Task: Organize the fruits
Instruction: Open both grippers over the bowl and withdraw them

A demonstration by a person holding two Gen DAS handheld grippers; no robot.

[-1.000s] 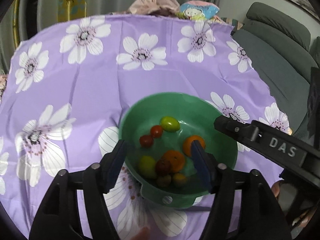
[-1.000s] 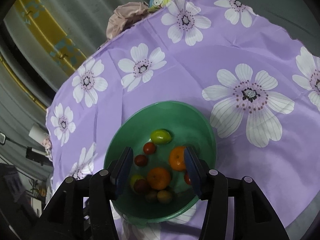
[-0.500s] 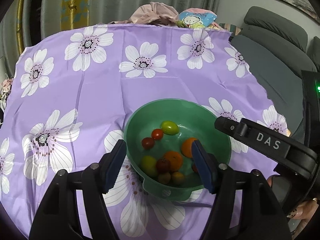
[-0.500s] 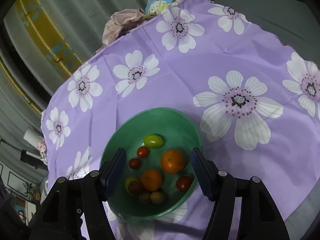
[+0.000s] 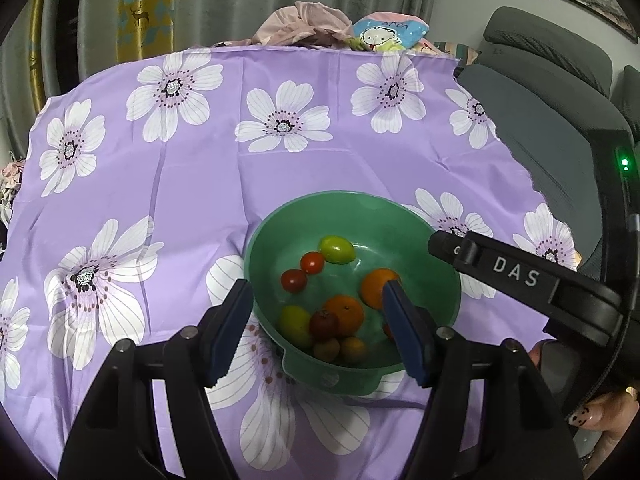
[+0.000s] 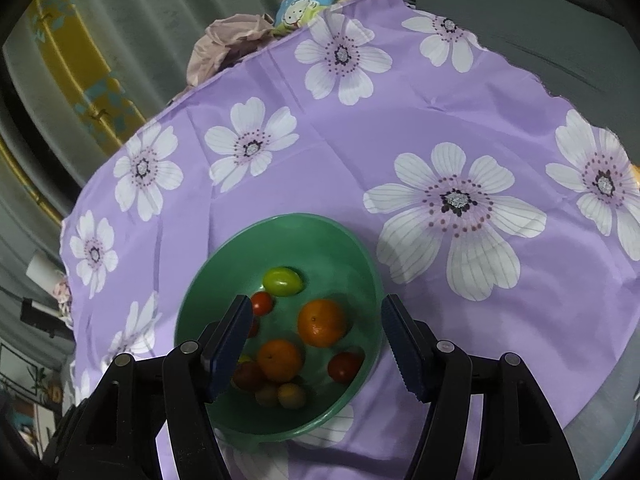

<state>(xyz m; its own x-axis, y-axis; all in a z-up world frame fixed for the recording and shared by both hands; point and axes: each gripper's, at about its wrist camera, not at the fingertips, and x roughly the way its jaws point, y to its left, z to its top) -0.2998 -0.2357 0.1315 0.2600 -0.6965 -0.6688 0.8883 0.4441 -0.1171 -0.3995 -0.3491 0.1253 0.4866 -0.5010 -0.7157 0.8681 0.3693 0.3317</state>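
The green bowl (image 6: 280, 424) sits on the purple floral cloth (image 6: 360, 152), holding all the fruit. The green oval tomato (image 6: 282, 281) lies on its side at the far edge of the pile, long axis across the view. Both the left gripper (image 5: 318, 328) and right gripper (image 6: 316, 344) hover spread over it, empty; the right's jaws have just been opening.

The bowl (image 5: 352, 216) stands on the cloth (image 5: 200, 184) near its front edge, with the fruits (image 6: 320, 322) inside it, a sofa (image 5: 552, 80) to the right and a heap of clothes (image 5: 304, 26) behind the cloth.
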